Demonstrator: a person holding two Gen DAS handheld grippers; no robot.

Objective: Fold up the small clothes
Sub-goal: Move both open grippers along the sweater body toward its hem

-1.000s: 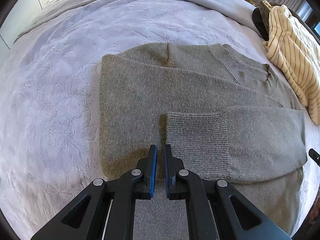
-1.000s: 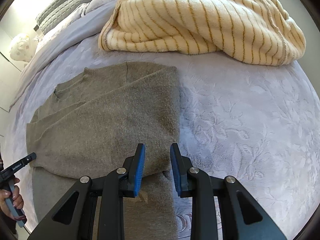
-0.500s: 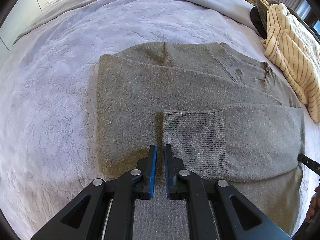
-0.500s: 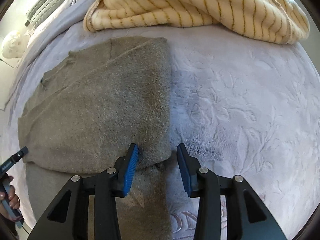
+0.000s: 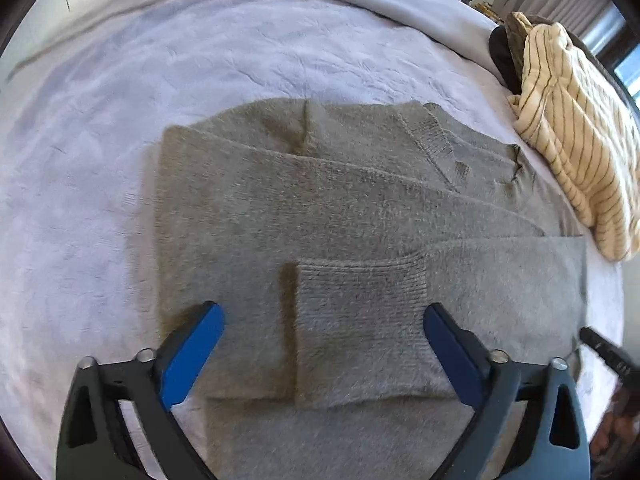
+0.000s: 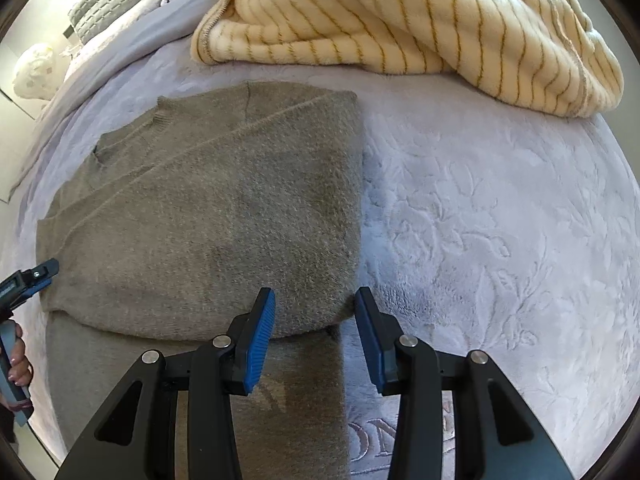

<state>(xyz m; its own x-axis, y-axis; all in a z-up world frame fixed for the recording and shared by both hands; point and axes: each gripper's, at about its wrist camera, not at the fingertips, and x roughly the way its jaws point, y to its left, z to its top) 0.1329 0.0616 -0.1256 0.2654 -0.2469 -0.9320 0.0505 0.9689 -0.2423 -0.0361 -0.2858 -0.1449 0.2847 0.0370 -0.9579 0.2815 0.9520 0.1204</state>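
From the left wrist, the left gripper stands wide, its jaws just opened, over the ribbed cuff of the grey sweater lying mid-bed.

From the right wrist, the right gripper is partly open, astride the sweater's folded right edge; the striped blanket lies at the far edge.

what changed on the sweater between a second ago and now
Left tool has just been opening, from shut to wide, over the sleeve cuff. Right tool has opened somewhat over the sweater edge; neither grips cloth. Sweater, striped blanket and bedspread stayed put.
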